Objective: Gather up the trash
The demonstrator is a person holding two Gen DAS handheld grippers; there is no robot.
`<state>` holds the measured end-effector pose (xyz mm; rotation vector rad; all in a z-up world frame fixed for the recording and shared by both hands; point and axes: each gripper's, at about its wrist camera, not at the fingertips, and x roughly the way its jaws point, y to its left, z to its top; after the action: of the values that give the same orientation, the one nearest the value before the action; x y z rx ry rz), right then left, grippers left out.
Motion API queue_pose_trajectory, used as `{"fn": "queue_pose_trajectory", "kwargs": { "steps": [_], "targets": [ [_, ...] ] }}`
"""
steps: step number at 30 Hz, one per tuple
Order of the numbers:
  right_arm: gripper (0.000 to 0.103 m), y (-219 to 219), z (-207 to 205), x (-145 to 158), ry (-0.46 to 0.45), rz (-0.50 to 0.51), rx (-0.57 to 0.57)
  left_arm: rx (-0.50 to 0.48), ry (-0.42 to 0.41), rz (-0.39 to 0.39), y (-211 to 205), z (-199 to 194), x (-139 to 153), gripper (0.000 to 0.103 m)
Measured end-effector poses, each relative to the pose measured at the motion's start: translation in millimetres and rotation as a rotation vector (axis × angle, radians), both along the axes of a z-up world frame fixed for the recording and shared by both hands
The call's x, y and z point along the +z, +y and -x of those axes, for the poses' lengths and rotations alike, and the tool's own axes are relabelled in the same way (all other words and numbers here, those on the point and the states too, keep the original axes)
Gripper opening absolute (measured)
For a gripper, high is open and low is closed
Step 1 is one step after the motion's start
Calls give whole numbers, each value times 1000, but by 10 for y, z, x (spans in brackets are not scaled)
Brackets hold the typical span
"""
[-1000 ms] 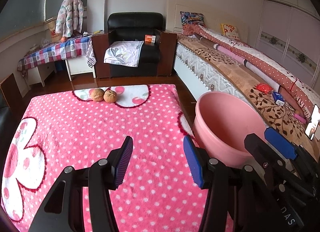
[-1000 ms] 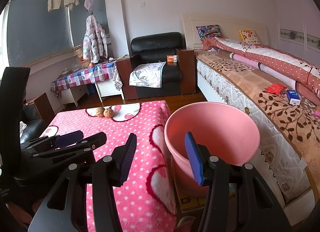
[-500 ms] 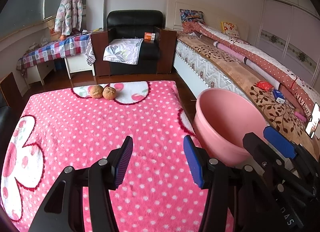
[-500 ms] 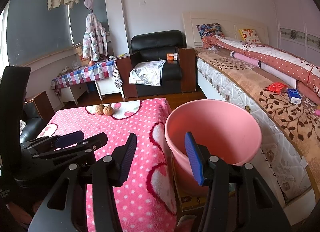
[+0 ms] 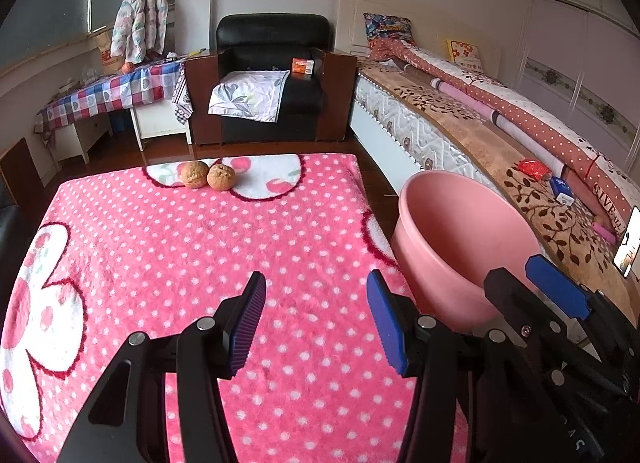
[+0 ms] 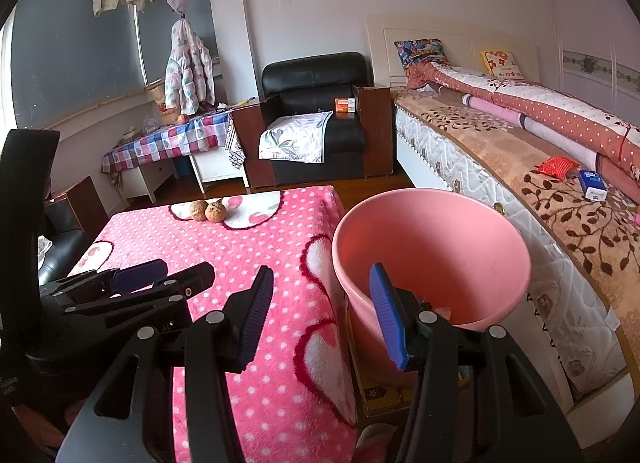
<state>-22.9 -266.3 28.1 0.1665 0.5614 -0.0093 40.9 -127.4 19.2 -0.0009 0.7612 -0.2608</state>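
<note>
A black leather armchair [image 5: 272, 63] is standing against the white wall, between a table with a checked cloth [image 5: 108, 93] and a long bed [image 6: 520, 167]. Daylight is coming through the big window [image 6: 72, 55], where a padded jacket [image 6: 188, 67] is hanging. The wooden floor [image 5: 168, 157] is shining.

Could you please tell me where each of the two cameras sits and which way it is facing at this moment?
Left wrist: sits on the left claw, looking forward and down across the pink dotted blanket at two walnuts; its own open fingers show, with the right claw at the right edge.
Right wrist: sits on the right claw, looking over the blanket's edge into the pink bucket; its open fingers show, with the left claw at the left.
Shared: blanket, walnuts, bucket, black armchair, bed.
</note>
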Motion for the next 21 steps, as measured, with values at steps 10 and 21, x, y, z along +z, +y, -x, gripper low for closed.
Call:
{"fn": "queue_pose_trajectory", "kwargs": {
  "steps": [10, 21],
  "targets": [
    [51, 19, -49, -16, 13, 1, 5, 1, 17, 0, 4, -55, -33, 52],
    [51, 31, -93, -58, 29, -1, 7, 3, 37, -2, 13, -124, -97, 52]
  ]
}}
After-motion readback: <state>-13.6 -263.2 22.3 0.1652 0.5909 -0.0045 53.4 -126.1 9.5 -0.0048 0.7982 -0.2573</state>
